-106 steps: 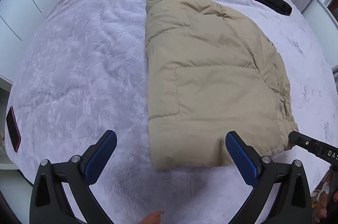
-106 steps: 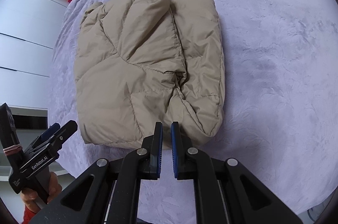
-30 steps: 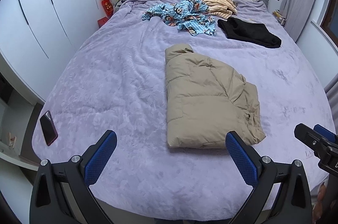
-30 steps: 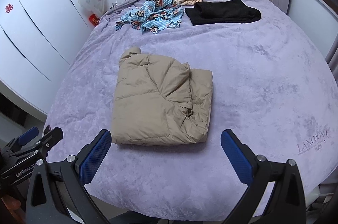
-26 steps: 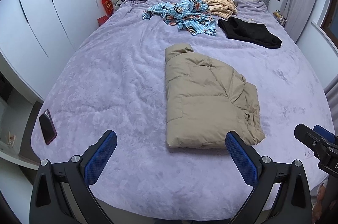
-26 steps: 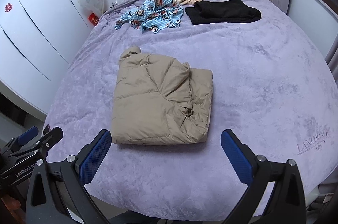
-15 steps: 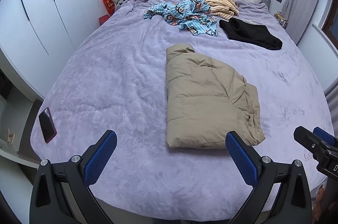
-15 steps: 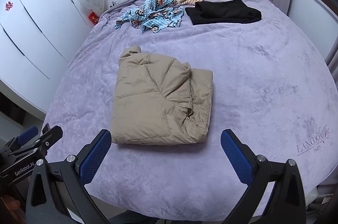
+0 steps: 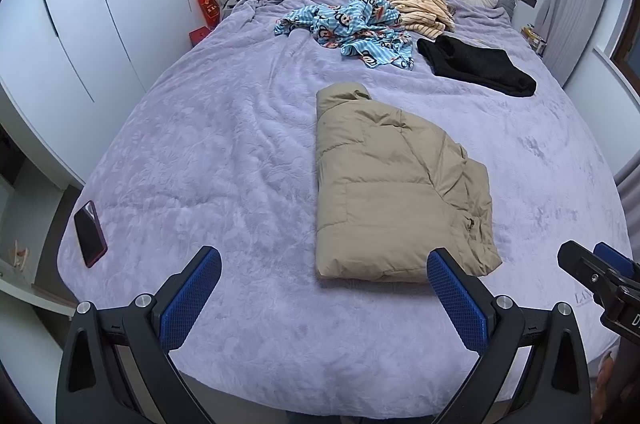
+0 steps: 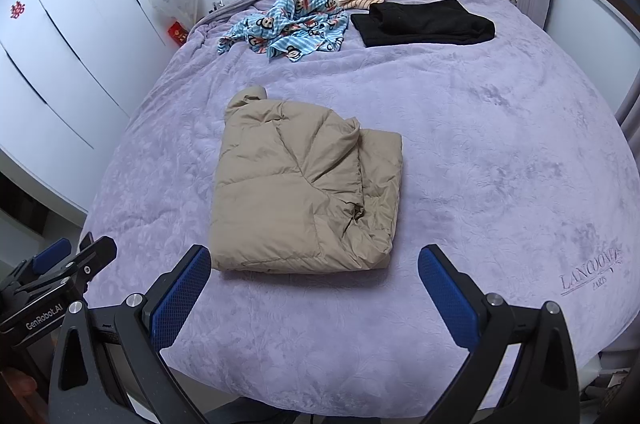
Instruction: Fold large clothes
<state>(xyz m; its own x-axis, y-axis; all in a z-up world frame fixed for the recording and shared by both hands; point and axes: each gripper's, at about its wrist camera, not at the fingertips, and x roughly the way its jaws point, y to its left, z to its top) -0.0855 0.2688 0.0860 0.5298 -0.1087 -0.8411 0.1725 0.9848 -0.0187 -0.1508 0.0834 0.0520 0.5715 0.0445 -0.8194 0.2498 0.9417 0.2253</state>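
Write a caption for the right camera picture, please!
Folded tan puffer jacket on a purple bed, right gripper open.

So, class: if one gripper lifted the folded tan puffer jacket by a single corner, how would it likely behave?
The tan puffer jacket looks quilted and puffy, so probably light for its bulk. It is soft cloth, so it would likely sag and unfold. Its smooth shell may slip between open fingers.

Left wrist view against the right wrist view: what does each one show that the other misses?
Only the left wrist view shows the phone at the bed's near left edge. Only the right wrist view shows the whole LANCOONE lettering on the purple blanket. Both show the folded beige jacket, blue printed garment, black garment, and open grippers, left and right.
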